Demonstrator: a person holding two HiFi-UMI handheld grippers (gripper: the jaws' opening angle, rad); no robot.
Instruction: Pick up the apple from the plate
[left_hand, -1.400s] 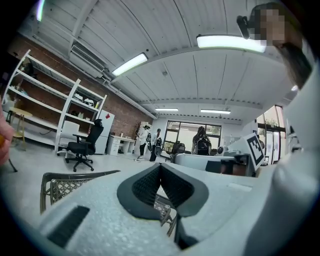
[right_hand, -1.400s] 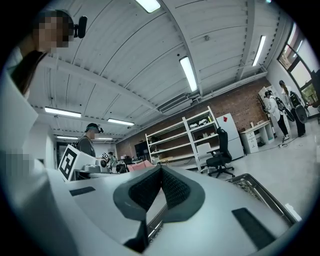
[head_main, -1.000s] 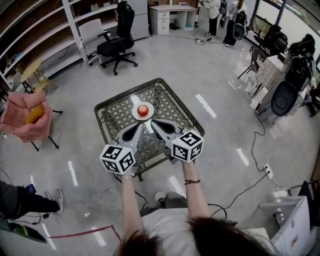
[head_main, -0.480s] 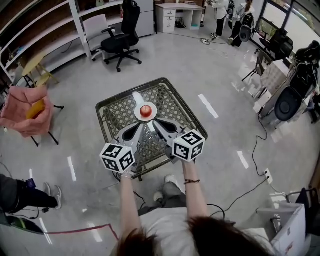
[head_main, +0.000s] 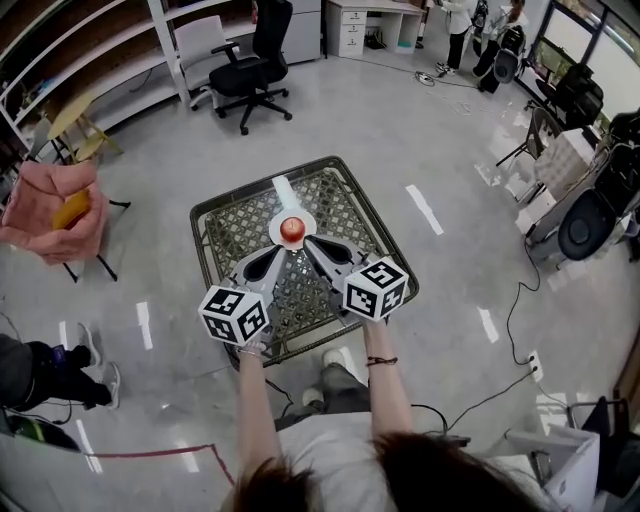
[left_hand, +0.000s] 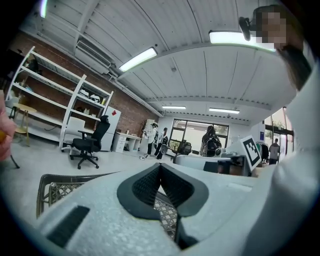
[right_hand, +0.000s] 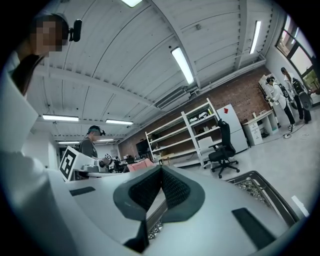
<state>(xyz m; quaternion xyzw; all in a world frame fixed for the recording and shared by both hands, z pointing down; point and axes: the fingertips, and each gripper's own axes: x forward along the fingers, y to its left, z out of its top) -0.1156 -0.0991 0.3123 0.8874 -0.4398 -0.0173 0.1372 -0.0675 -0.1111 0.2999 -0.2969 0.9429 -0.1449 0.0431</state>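
A red apple (head_main: 292, 229) lies on a small white plate (head_main: 275, 228) near the middle of a square metal lattice table (head_main: 225, 230). In the head view both grippers reach level over the table's near half. The left gripper (head_main: 280, 248) is shut, its tip just short of the plate's near left rim. The right gripper (head_main: 306, 241) is shut too, its tip at the plate's near right rim. Neither touches the apple. The left gripper view shows shut jaws (left_hand: 160, 165) over the mesh table (left_hand: 55, 192); the right gripper view shows shut jaws (right_hand: 161, 169). The apple is hidden in both.
A black office chair (head_main: 255, 60) and shelving stand beyond the table. A pink seat (head_main: 55, 215) stands to the left. A person's legs (head_main: 45, 375) lie at the near left. A cable (head_main: 505, 320) runs over the floor at the right. People stand far back.
Both grippers have moved forward over the table toward the plate, and the apple now sits closer to their tips. Their jaws have stayed shut.
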